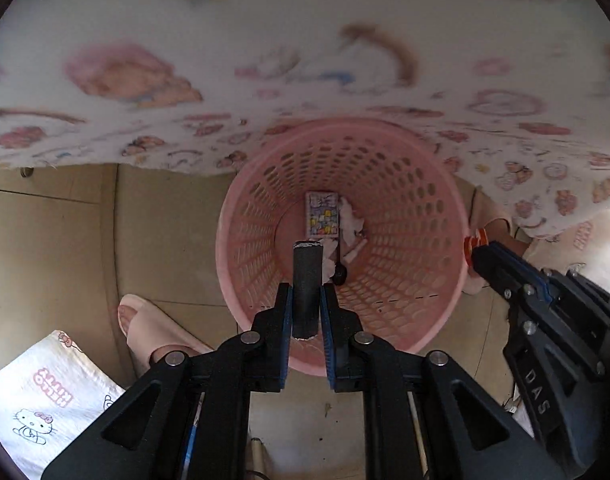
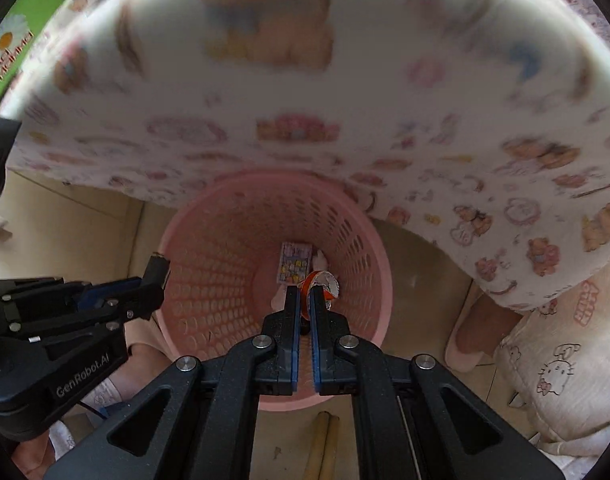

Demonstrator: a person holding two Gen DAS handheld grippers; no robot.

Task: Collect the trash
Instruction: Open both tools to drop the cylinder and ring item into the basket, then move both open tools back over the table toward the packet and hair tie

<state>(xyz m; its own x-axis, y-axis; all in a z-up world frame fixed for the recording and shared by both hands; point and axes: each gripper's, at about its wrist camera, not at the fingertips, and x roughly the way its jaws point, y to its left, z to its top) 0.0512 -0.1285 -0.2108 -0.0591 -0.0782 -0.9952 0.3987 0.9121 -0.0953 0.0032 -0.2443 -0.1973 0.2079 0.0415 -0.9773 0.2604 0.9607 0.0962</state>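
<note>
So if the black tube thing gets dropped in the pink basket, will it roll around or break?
The black tube looks round, so it may roll a bit. It looks stiff and light, so it probably won't break. The pink basket has tall walls, which should keep it in.

Readable text, not much but here it is

"HELLO KITTY" in pink letters, upside down, sits on the white printed cloth (image 1: 45, 396) at about 8 o'clock in the left wrist view, with the cat drawing right under it. The right gripper (image 1: 476, 245) coming in from 3 o'clock has "DAS" stamped in grey on its black body. In the right wrist view, the left gripper (image 2: 159, 266) at 9 o'clock reads "GenRobot.AI" on its housing. The green box (image 2: 13, 44) at 10 o'clock has a daisy and some red lettering, too blurry to make out. Pink lettering on the cartoon fabric (image 2: 585, 304) at 3 o'clock is unreadable too.
</note>
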